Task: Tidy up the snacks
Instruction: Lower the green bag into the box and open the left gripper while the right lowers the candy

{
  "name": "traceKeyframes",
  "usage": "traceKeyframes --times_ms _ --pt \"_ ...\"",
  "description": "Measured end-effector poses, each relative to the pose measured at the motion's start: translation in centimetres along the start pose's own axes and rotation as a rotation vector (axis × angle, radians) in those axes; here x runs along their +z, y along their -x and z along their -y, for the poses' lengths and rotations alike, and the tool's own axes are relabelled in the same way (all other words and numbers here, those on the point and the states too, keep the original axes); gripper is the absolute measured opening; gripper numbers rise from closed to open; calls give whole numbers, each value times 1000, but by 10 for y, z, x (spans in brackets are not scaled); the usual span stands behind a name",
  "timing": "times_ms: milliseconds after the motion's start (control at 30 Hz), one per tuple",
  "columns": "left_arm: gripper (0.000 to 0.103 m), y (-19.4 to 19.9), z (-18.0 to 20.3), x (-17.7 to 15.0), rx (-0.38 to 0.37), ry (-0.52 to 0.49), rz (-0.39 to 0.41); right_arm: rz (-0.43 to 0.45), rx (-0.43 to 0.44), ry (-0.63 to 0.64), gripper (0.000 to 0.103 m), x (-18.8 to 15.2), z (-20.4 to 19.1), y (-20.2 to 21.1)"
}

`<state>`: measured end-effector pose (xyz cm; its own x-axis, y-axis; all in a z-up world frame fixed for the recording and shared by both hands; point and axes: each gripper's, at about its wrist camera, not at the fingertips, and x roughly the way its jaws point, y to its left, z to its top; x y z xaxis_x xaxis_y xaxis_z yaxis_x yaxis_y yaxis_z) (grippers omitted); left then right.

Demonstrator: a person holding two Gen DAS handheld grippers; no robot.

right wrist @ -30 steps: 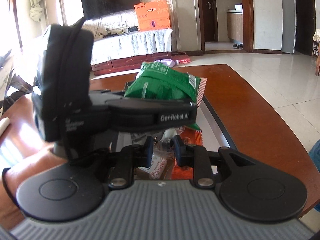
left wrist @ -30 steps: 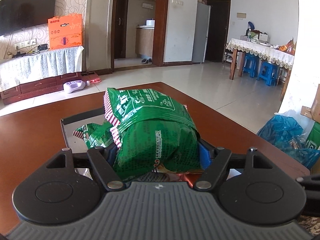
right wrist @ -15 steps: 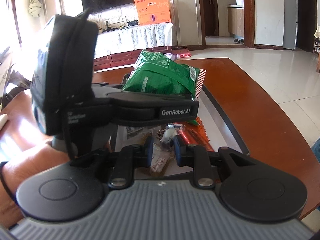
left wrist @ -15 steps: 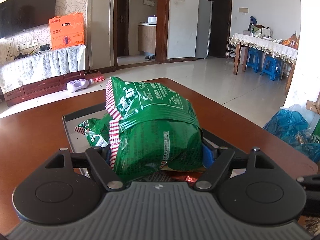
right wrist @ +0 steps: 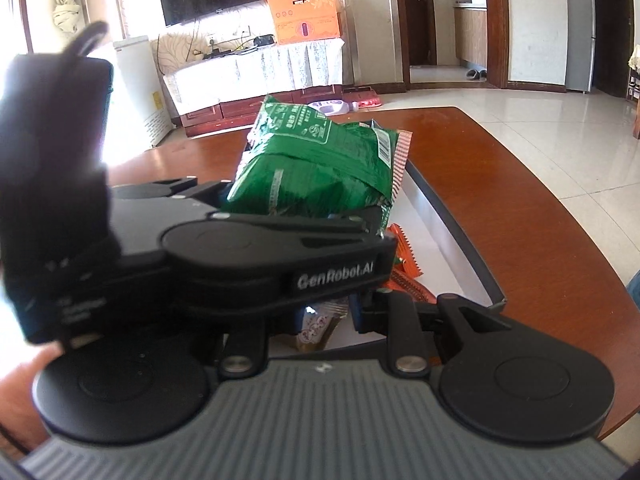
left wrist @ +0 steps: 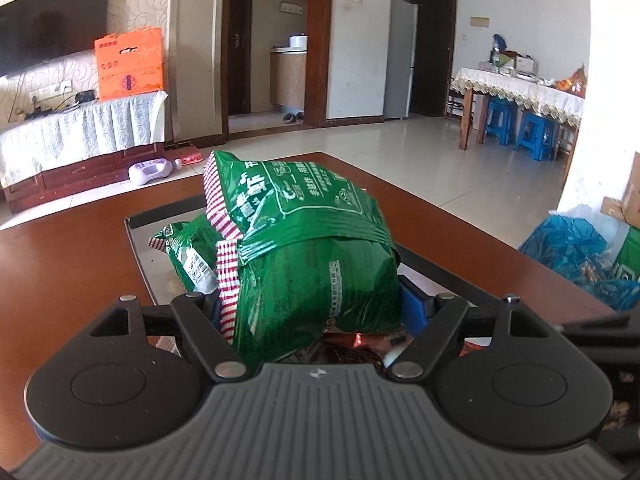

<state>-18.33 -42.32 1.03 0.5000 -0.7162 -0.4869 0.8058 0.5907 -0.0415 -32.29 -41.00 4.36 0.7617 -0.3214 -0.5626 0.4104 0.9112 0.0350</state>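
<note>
The left gripper [left wrist: 316, 308] stays clamped on the green snack bag [left wrist: 308, 264], now lifted higher above the tray [left wrist: 136, 248] on the table [left wrist: 60, 280]; the right gripper [right wrist: 324, 320] remains closed, empty.

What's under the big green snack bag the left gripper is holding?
Under the big green snack bag a red-orange wrapper peeks out, lying in the tray. A smaller green packet sits beside it. The bag hides whatever else lies beneath.
</note>
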Motion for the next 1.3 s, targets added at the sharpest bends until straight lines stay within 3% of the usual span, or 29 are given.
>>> traceKeyframes --times_ms 267,733,1033,1300 --pt "82 3 5 -9 29 -22 31 -14 -16 -5 25 0 3 -7" --pt "82 47 -4 -17 16 -17 52 -25 -45 71 26 -1 -3 -13" --pt "82 50 -35 -29 57 50 -15 -31 -107 72 25 0 -6 -20" --pt "79 61 -22 -29 91 -47 36 -30 -130 161 26 -4 -15 -25"
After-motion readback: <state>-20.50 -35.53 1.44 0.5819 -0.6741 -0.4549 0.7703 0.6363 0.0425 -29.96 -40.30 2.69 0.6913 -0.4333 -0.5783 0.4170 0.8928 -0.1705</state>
